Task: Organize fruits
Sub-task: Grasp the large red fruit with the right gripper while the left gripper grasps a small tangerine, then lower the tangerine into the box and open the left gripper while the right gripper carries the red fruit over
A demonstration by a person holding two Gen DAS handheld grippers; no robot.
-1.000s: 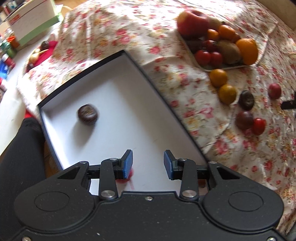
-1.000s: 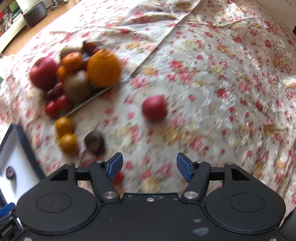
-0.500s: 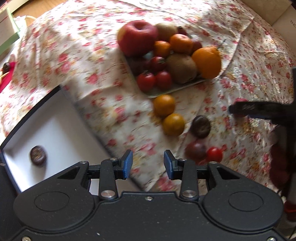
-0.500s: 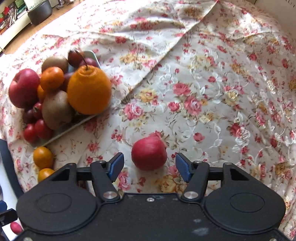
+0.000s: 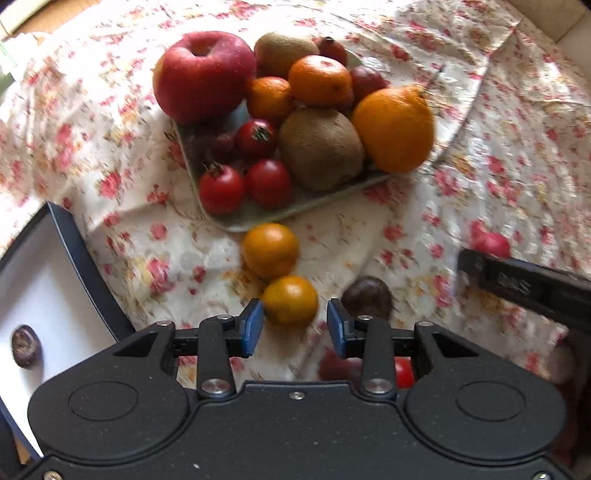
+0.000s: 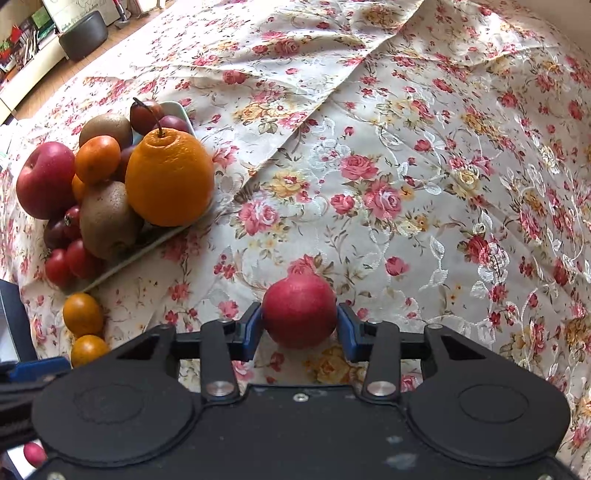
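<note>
My right gripper (image 6: 299, 328) is shut on a small red fruit (image 6: 299, 314) that rests on the floral cloth. My left gripper (image 5: 294, 326) is open, its blue pads either side of a small orange tangerine (image 5: 290, 301) on the cloth. A second tangerine (image 5: 269, 250) lies just beyond it. A dark purple fruit (image 5: 366, 298) lies right of the left gripper. A pale tray (image 5: 236, 218) holds a heap of fruit: a red apple (image 5: 204, 76), kiwis, tangerines, a big orange (image 5: 393, 129) and cherry tomatoes. A white box (image 5: 44, 295) at the left holds one dark fruit (image 5: 25, 346).
The right gripper's body (image 5: 524, 284) reaches in at the right of the left wrist view. A red tomato (image 5: 403, 373) and another dark fruit lie under the left gripper. A dark pot (image 6: 83, 35) stands on the floor far back. Floral cloth (image 6: 443, 184) stretches to the right.
My left gripper has swung from the white box over to the loose tangerines. My right gripper has moved up to the red fruit and shut on it.
</note>
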